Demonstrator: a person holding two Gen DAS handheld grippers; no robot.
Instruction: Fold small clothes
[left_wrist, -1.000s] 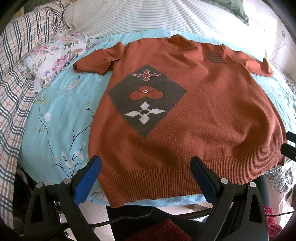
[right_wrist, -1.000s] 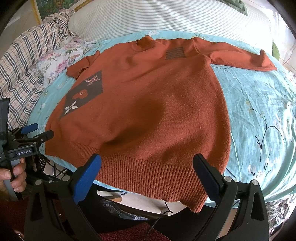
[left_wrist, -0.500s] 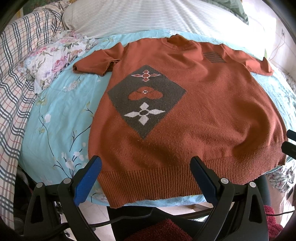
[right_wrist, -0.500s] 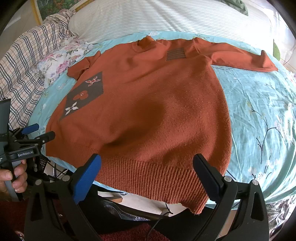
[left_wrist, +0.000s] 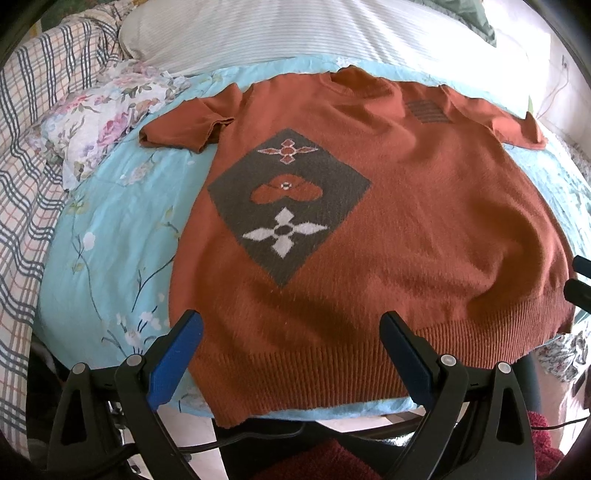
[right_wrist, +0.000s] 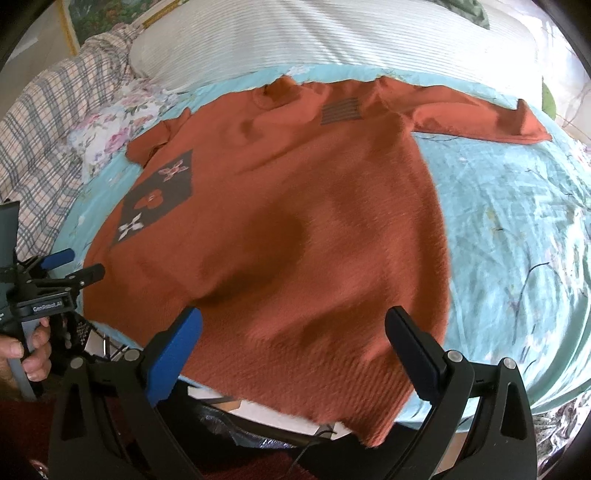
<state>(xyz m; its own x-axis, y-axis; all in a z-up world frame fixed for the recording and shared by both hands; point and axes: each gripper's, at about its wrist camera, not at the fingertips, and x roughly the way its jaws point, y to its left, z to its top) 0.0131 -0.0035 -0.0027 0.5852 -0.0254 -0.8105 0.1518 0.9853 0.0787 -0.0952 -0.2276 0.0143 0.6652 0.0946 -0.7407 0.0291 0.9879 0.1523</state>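
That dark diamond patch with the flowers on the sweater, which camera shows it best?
The left wrist view: the diamond patch sits near the centre, large and sharp, with all three motifs clear. In the right wrist view it is small, skewed and off to the left edge of the sweater.

Bed, covered by light-blue floral sheet (left_wrist: 96, 236). Lying flat on the sheet, front up: rust-orange knit sweater (left_wrist: 406, 221), both sleeves spread out sideways, ribbed hem at the near bed edge and hanging slightly over it. Dark diamond patch with flower motifs on one side of the chest, small striped patch on the other. Behind the collar, along the far side: white ribbed pillow (left_wrist: 295, 33). Beside that, touching the sheet: crumpled pink-floral cloth (left_wrist: 99, 118), close to one sleeve cuff. Further out on the same side: plaid blanket (left_wrist: 26, 177).
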